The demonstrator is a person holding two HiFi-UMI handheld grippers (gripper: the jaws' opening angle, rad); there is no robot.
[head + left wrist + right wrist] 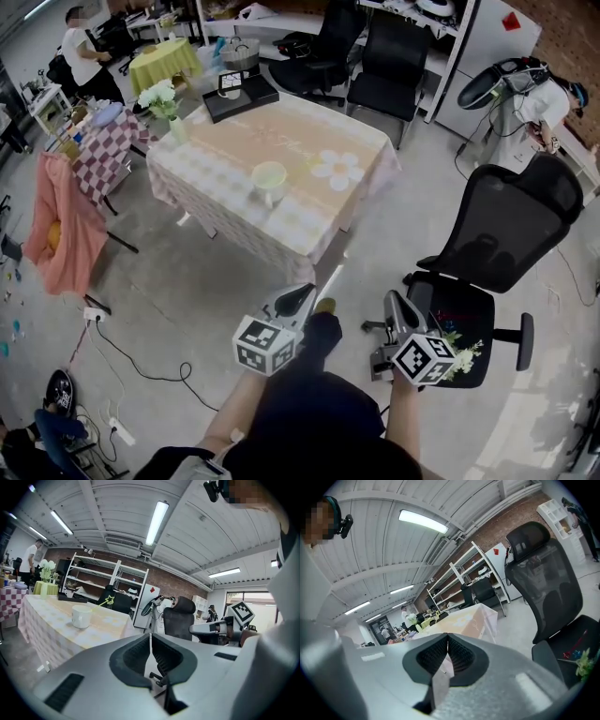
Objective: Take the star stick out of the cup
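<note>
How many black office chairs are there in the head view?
3. Two stand behind the table: the left chair and the right chair. A mesh chair stands nearest, at the right. Others may be hidden.

The cup (269, 178) holding the star stick (110, 600) stands on the table (234, 141), office chair (511, 225) to its right.

The cup (269, 178) is white, the star stick (109, 600) yellow-green. The tablecloth (281, 131) is peach with pale checks; at ten o'clock, a red-checked cloth (101, 157).
</note>
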